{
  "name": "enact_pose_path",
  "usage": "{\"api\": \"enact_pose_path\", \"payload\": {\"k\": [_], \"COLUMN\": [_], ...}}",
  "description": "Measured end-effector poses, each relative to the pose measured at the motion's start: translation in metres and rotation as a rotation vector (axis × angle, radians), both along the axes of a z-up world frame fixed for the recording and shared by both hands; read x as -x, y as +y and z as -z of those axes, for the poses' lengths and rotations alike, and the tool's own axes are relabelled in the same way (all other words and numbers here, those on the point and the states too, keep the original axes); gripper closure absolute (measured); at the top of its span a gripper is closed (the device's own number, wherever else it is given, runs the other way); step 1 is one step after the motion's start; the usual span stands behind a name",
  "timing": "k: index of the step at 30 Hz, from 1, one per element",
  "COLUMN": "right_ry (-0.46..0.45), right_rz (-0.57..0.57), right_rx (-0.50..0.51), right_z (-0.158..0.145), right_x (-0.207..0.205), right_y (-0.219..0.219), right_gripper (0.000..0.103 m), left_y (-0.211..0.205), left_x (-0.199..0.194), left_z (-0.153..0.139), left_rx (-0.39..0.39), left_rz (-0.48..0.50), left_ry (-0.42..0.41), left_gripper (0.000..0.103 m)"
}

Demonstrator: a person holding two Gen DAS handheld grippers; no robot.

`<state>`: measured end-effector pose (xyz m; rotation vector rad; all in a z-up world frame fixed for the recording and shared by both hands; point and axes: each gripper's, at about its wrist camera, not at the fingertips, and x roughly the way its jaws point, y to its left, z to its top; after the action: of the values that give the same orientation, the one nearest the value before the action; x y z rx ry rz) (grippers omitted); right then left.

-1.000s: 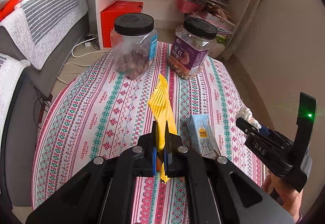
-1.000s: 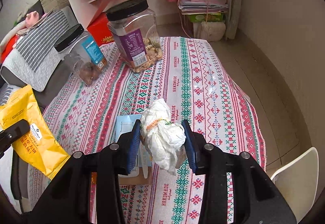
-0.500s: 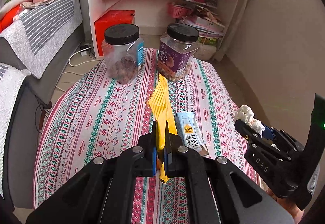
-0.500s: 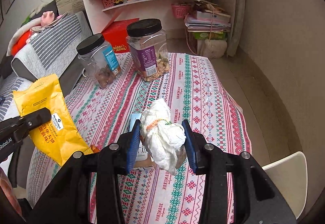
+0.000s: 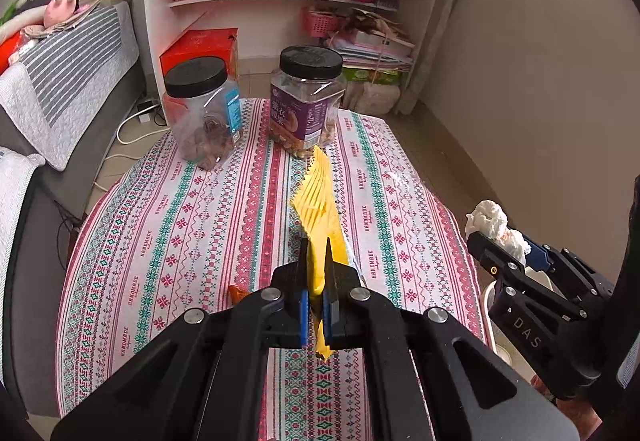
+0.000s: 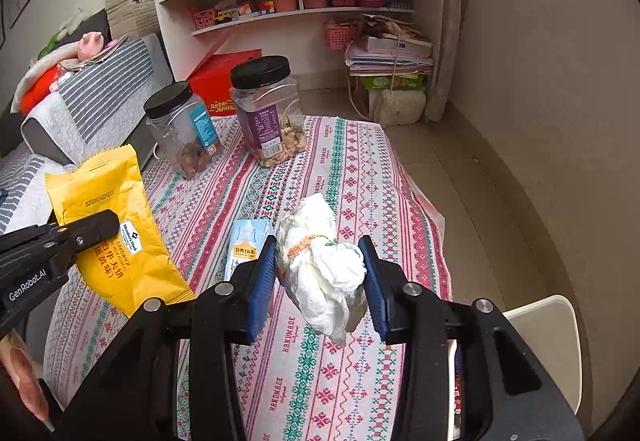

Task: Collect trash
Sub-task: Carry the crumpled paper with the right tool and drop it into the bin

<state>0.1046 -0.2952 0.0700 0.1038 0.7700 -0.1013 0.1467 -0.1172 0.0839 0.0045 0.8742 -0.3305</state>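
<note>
Two pieces lifted: left gripper (image 5: 316, 281) clamped on yellow snack wrapper (image 5: 320, 201), right gripper (image 6: 320, 277) squeezing crumpled tissue (image 6: 324, 269). Left to collect: milk carton (image 6: 248, 245) just ahead-left of right gripper.

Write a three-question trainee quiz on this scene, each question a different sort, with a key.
1. True or false: the left gripper is shut on the yellow wrapper.
2. What does the right gripper hold? A) jar B) crumpled tissue C) carton
3. Fill in: the small carton lies on the ____.

Key: 1 true. 2 B. 3 tablecloth.
</note>
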Motion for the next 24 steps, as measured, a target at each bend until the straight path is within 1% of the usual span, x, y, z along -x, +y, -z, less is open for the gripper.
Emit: {"api": "enact_pose_path", "payload": {"k": [11,22,24], "right_ry": [-0.008,-0.013,-0.015], "right_rz": [0.09,0.24,0.263], "right_rx": [0.014,0.014,0.011], "right_z": [-0.007,-0.011,-0.012], "right_x": [0.031,0.071,0.078], "right_y": [-0.048,-0.111,-0.121], "right_gripper": [0.064,0.064,0.062], "left_y": [-0.045,-0.095,-0.104], "left_x": [0.016,0.039,0.044], "left_z": [-0.003,0.0,0.001], "left_rx": [0.008,0.0,-0.006], "left_rz": [0.083,0.188,0.207], "left_ry": [-0.01,-0.005,-0.003], "left_gripper": [0.099,0.099,0.099]}}
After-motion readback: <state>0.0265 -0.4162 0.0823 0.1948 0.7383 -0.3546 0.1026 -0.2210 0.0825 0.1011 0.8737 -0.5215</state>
